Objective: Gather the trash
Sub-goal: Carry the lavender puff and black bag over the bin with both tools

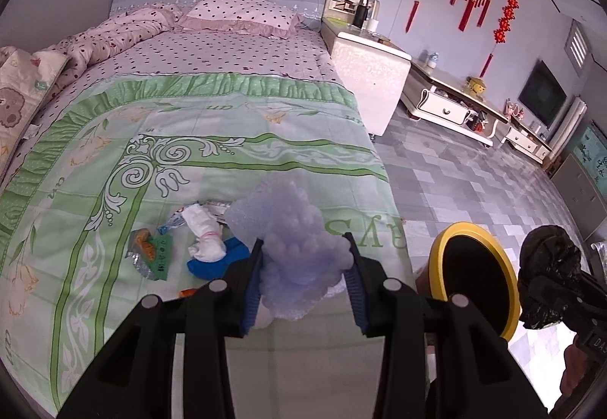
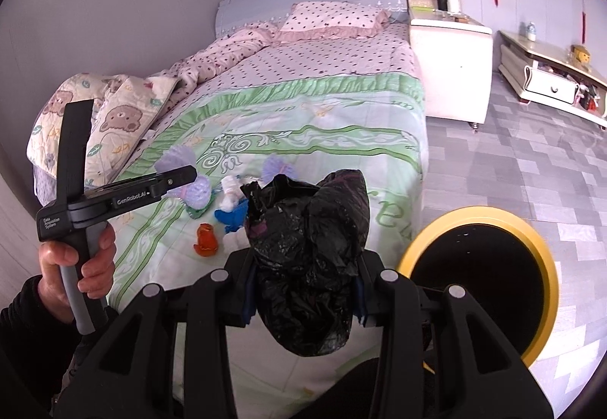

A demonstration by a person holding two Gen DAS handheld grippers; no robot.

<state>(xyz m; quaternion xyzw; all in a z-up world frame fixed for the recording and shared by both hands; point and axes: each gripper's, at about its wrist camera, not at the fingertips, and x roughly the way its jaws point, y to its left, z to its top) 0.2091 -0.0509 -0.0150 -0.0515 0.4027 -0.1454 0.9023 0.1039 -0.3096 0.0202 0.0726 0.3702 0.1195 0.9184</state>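
Lavender foam wrap (image 1: 294,240), a crumpled sheet of packing material, is clamped between the blue pads of the left gripper (image 1: 305,267) in the left wrist view, held above the foot of the green quilt (image 1: 95,191). Remaining trash lies on the quilt just beyond it: a wadded white tissue (image 1: 205,235), a green snack wrapper (image 1: 150,254) and a blue scrap (image 1: 212,263). The yellow-rimmed bin (image 1: 476,278) stands on the floor beside the bed, to the right of the gripper. In the right wrist view, the right gripper (image 2: 303,290) is closed on a crumpled black plastic bag (image 2: 307,252), which bulges above and below the pads. An orange wrapper (image 2: 206,240) also lies on the quilt. The bin sits just right of this gripper. Risk: both loads are light and springy, so either could catch on a pad at release and fall outside the rim; the two grippers could also collide over the bin opening.
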